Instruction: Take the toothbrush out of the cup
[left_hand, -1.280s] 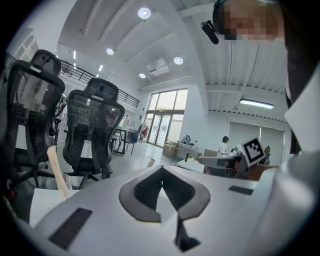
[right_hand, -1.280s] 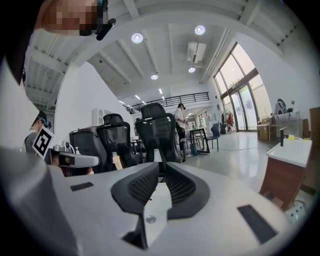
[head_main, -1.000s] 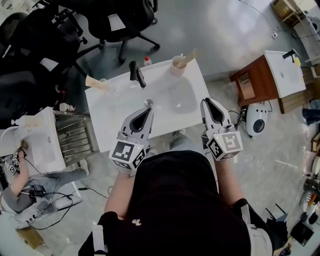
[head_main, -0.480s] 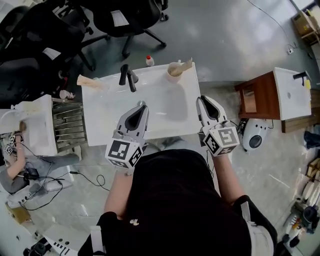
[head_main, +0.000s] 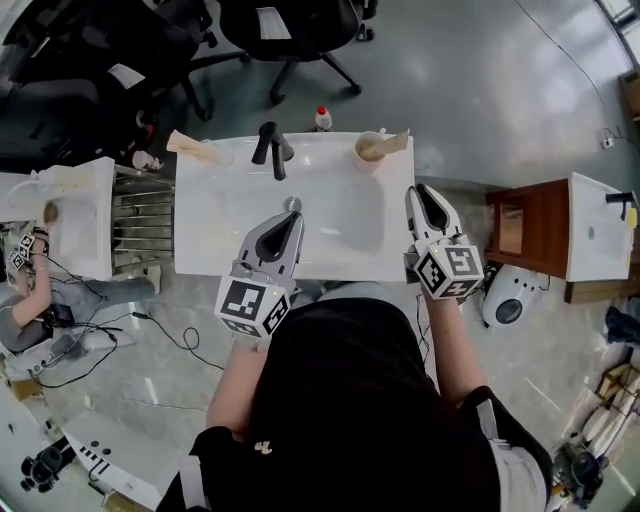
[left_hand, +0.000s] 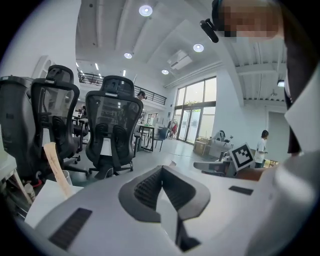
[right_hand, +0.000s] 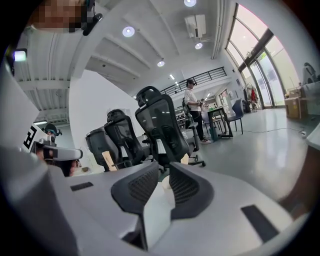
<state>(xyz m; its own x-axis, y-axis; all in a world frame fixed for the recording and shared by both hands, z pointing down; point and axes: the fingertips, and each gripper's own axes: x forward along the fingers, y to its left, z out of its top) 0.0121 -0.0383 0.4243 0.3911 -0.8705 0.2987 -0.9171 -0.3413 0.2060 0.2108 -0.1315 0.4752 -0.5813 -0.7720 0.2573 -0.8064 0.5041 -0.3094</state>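
On the white sink top, a pale cup stands at the far right corner with a toothbrush leaning out of it to the right. My right gripper hovers at the sink's right edge, short of the cup, its jaws a little apart and empty. In the right gripper view the cup shows through the gap, with the toothbrush beside it. My left gripper is shut and empty over the basin's middle. A second cup at the far left holds a wooden brush.
A black faucet rises at the back of the sink, and a small bottle sits behind it. Office chairs crowd the far side. Another white sink unit is left, and a wooden cabinet right.
Both grippers have moved forward over the sink. The right one has come closer to the cup with the toothbrush. The head view has shifted, so the sink now sits lower in the picture.
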